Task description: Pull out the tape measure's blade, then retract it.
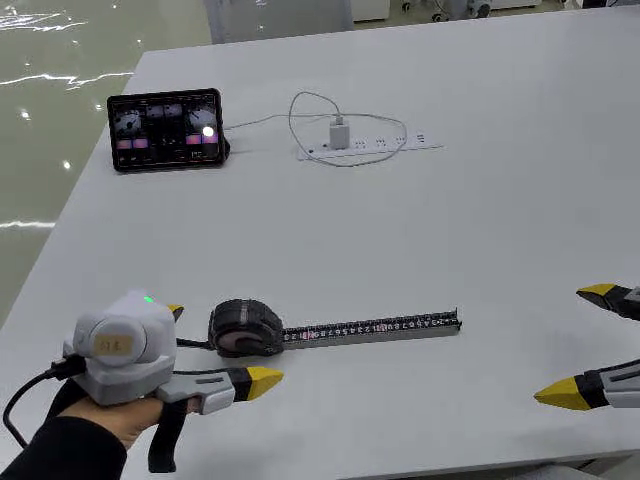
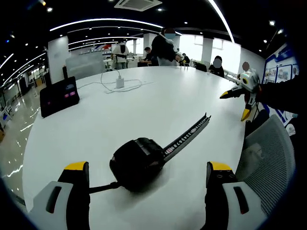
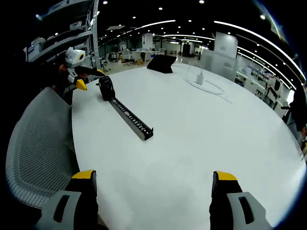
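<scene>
Matt and gloss
We see a smooth matt table [image 1: 400, 230], a black plastic tape measure case [image 1: 245, 327], a glossy floor [image 1: 50, 100].

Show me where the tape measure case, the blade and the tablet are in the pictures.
tape measure case [image 1: 243, 328], head view, middle of the black housing.
blade [image 1: 370, 328], head view, middle of the pulled-out strip.
tablet [image 1: 165, 130], head view, centre of the lit screen.

White desk [image 1: 480, 230] in big open rm. Glossy floor [image 1: 50, 110] w/ glare; curved ceiling light strips [image 2: 105, 21] overhead.
</scene>
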Demonstrator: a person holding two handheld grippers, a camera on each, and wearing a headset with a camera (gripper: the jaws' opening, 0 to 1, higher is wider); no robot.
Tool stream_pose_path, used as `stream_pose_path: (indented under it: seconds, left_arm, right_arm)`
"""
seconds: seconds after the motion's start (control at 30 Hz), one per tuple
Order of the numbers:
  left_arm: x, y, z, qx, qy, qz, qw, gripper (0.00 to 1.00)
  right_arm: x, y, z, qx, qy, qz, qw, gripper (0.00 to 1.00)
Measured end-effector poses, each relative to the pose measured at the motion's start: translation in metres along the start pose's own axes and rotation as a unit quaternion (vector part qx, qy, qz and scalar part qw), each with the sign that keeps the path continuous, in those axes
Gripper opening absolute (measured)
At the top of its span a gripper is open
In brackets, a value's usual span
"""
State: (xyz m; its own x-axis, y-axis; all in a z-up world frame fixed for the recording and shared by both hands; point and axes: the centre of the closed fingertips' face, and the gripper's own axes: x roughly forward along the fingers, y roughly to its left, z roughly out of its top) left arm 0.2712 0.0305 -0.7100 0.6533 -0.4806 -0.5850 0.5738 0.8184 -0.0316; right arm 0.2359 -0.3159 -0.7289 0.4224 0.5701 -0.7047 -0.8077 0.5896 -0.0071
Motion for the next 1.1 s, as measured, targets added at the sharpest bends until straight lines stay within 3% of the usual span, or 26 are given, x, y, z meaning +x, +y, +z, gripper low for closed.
stream_pose_path:
  seconds: [0.03,0.1,0.13,0.27,0.37,0.5,0.57,0.63,0.7,0.77,0.8,0.97,1.07,1.1]
  left_arm:
    - [0.002,0.002,0.001,-0.009,0.001,0.008,0.9999,0.99]
    - [0.005,0.002,0.006,-0.078,-0.002,0.016,0.9968,0.99]
    - [0.007,0.002,0.012,-0.108,-0.015,0.019,0.9939,0.99]
    - [0.012,0.003,0.015,-0.116,-0.014,0.036,0.9925,0.99]
    - [0.014,0.004,0.011,-0.121,-0.002,0.059,0.9908,0.99]
    - [0.014,0.011,0.003,-0.157,-0.002,0.086,0.9838,0.99]
    - [0.016,0.013,-0.004,-0.155,-0.001,0.098,0.983,0.99]
    - [0.018,0.012,0.002,-0.134,-0.027,0.105,0.9851,0.99]
    - [0.019,0.008,0.005,-0.119,-0.035,0.108,0.9863,0.99]
    - [0.02,0.005,0.019,-0.106,-0.077,0.115,0.9846,0.99]
    - [0.021,-0.002,0.023,-0.094,-0.088,0.106,0.986,0.99]
    - [0.027,-0.005,0.021,-0.096,-0.099,0.115,0.9837,0.99]
    - [0.031,-0.001,0.009,-0.083,-0.082,0.135,0.9839,0.99]
    - [0.032,0.001,0.009,-0.086,-0.085,0.138,0.983,0.99]
  right_arm:
    - [0.001,0.0,0.002,-0.003,0.002,0.002,1.0,0.99]
    - [0.004,-0.002,0.005,-0.005,0.005,0.006,1.0,0.99]
    - [0.006,-0.003,0.006,-0.006,0.011,0.008,0.9999,0.99]
    - [0.008,-0.005,0.011,-0.011,0.02,0.011,0.9997,0.99]
    - [0.01,-0.004,0.013,-0.025,0.031,0.017,0.9991,0.99]
    - [0.013,-0.005,0.021,-0.05,0.038,0.024,0.9977,0.99]
    - [0.016,-0.007,0.024,-0.068,0.046,0.028,0.9962,0.99]
    - [0.02,-0.007,0.028,-0.084,0.053,0.035,0.9944,0.99]
    - [0.024,-0.006,0.033,-0.092,0.054,0.038,0.9936,0.99]
    - [0.029,-0.005,0.037,-0.102,0.057,0.044,0.9921,0.99]
    - [0.032,-0.005,0.04,-0.107,0.058,0.047,0.9914,0.99]
    - [0.043,-0.002,0.045,-0.129,0.065,0.059,0.9877,0.99]
    - [0.05,-0.001,0.047,-0.137,0.067,0.065,0.9861,0.99]
    - [0.051,-0.001,0.048,-0.139,0.067,0.067,0.9857,0.99]
